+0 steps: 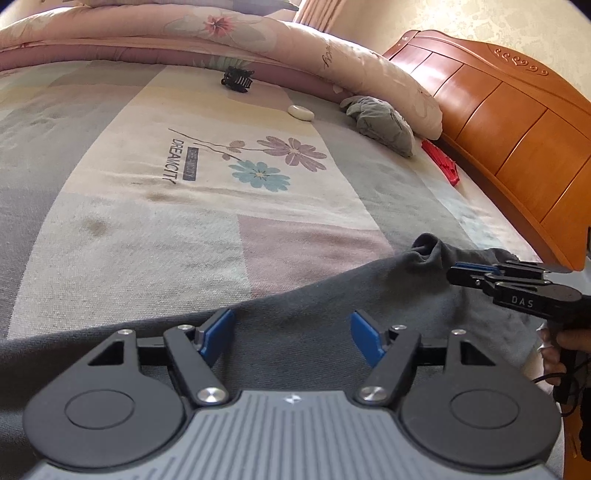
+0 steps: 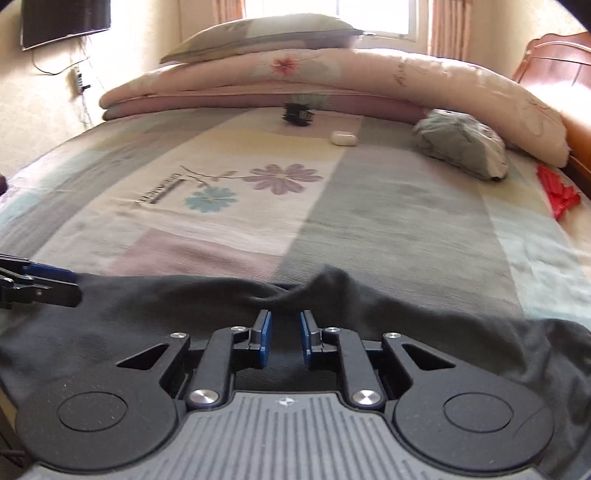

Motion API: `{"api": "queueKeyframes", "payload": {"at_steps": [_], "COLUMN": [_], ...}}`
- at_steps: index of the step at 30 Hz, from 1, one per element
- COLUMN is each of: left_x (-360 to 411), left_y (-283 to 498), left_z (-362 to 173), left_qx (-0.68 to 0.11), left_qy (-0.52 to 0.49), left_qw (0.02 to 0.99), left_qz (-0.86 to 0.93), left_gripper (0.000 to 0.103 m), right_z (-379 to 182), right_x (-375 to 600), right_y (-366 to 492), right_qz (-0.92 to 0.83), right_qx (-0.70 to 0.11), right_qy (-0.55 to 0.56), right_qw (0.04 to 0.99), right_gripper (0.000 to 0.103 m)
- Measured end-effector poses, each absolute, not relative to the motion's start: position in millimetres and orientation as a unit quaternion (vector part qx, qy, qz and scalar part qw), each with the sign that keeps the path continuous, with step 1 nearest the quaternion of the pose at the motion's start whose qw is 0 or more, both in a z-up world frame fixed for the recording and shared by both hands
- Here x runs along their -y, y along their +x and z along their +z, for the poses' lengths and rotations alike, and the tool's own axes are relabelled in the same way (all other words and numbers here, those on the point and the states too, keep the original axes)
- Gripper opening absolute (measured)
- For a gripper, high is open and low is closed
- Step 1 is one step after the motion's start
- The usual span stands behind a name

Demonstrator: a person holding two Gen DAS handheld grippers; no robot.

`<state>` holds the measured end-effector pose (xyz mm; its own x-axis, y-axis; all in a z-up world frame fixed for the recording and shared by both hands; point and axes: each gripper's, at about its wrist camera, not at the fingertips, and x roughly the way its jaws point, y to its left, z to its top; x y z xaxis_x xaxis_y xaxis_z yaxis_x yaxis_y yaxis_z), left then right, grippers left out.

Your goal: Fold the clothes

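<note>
Left gripper [image 1: 291, 334]: nearest the left wrist camera; black linkage arms on a ribbed grey body, flat blue pads standing wide apart with nothing between them, hovering over dark cloth.
Right gripper [image 2: 286, 341]: same build; its blue pads stand narrow, close but not touching, with a raised fold of the dark cloth just at their tips. Whether the pads press that fold, the pictures do not show.
Dark grey garment [image 1: 332, 295]: soft, matte knit, spread along the near edge of the bed, rumpled into a small peak at its far hem and wrinkled toward the right.
Bed sheet [image 1: 147, 221]: woven cotton in pale blocks of cream, grey and pink, printed with purple and blue flowers and lettering; mostly flat and bare beyond the garment, giving broad open room.
Folded quilt [image 2: 332, 74]: thick, puffy, floral pink, stacked along the far edge with a pillow [image 2: 258, 35] on top.
Small things near the quilt: a black toothed hair clip [image 2: 297, 114], a smooth white oval case [image 2: 343, 138], a crumpled grey-green cloth [image 2: 461, 147].
Red item [image 2: 557, 195]: ridged, at the right edge of the sheet.
Headboard [image 1: 517, 110]: glossy orange wood panels, bounding the right side.
Hand [image 1: 572, 339]: partly seen gripping the right gripper's handle.
</note>
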<state>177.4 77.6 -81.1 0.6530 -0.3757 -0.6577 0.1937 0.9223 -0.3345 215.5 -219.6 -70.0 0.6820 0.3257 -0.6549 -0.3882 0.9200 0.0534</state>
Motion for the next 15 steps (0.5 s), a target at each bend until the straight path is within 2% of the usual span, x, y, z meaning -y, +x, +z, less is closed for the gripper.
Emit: {"api": "queueKeyframes", "payload": {"at_steps": [7, 10, 13, 15], "left_x": [-73.0, -74.6, -74.8, -72.6], "left_y": [164.4, 161.8, 158.2, 155.6], "left_z": [-65.4, -64.7, -63.5, -63.8], "left_qx": [-0.368, -0.371, -0.370, -0.368], "left_qy": [-0.105, -0.102, -0.096, -0.088], "left_qw": [0.909, 0.909, 0.910, 0.910], "left_qz": [-0.162, -0.158, -0.161, -0.167], "left_gripper": [0.071, 0.071, 0.072, 0.074], "right_z": [-87.9, -84.6, -67.6, -55.7], "right_x": [204.1, 231.1, 239.4, 240.4], "right_y": [254.8, 276.9, 268.1, 256.7], "right_qz": [0.136, 0.131, 0.143, 0.155], "right_qx": [-0.356, -0.362, -0.350, -0.342], "right_qy": [-0.095, -0.031, -0.007, -0.002], "right_qw": [0.920, 0.922, 0.926, 0.927], "right_gripper": [0.021, 0.020, 0.023, 0.030]}}
